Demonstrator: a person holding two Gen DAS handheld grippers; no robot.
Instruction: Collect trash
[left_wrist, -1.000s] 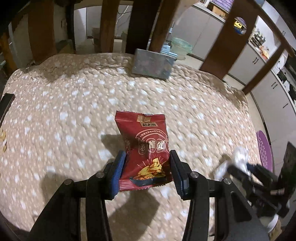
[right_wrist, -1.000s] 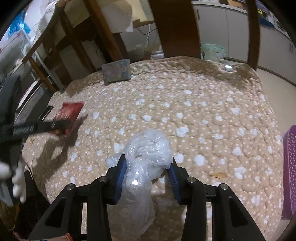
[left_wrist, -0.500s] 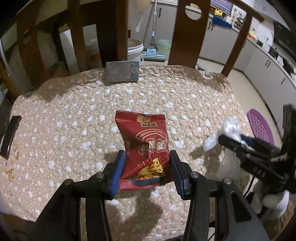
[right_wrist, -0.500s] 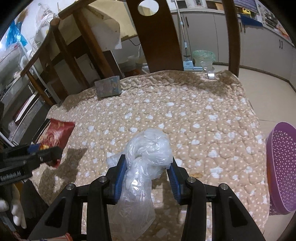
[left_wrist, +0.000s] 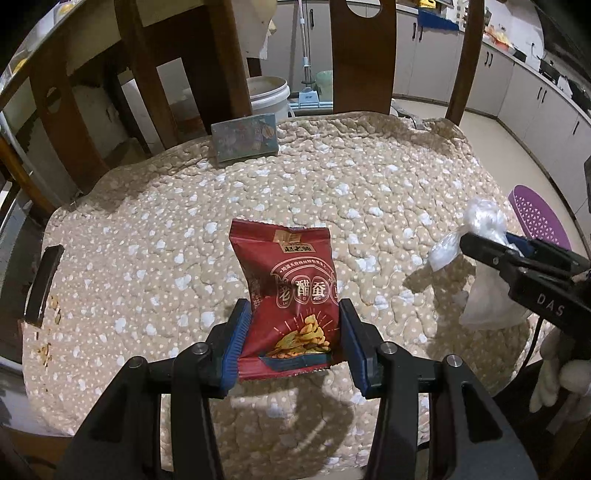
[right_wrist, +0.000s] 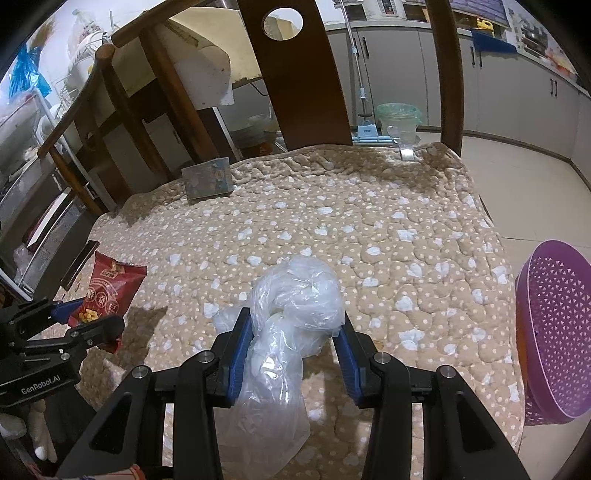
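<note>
Left tool (left_wrist: 291, 341) around snack bag (left_wrist: 291, 295)

The lower end of the clear plastic bag (right_wrist: 284, 354) hangs behind the right gripper (right_wrist: 291, 347) arms, and in the left view the gripper's body covers part of it. The purple basket (right_wrist: 554, 332) is cut off by the frame's right edge, its inside unseen. The snack packet (left_wrist: 291, 306) sides sit behind the left gripper (left_wrist: 293, 339) pads; its small print is unreadable.
</note>
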